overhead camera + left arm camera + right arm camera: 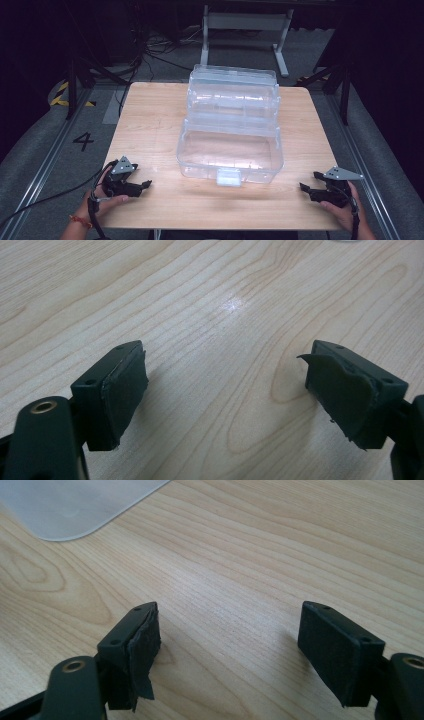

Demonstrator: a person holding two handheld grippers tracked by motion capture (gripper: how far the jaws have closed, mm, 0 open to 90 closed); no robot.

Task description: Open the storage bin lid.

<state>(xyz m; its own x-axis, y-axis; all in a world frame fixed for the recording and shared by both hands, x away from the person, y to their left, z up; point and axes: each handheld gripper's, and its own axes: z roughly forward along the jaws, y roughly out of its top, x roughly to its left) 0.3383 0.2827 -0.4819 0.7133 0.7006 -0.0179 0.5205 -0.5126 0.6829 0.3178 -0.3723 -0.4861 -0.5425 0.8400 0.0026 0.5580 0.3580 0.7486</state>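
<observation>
A clear plastic box (230,152) stands in the middle of the wooden bench (150,125), its lid (233,90) thrown back and standing up on the far side, its latch tab (229,177) facing the near edge. The left tool (146,185) rests at the near left corner, jaws apart with bare wood between them. The right tool (303,187) rests at the near right corner, jaws likewise apart and empty. Both lie well apart from the box, with open bench between. Beyond the far edge stands a grey metal frame (245,22) on the floor.
</observation>
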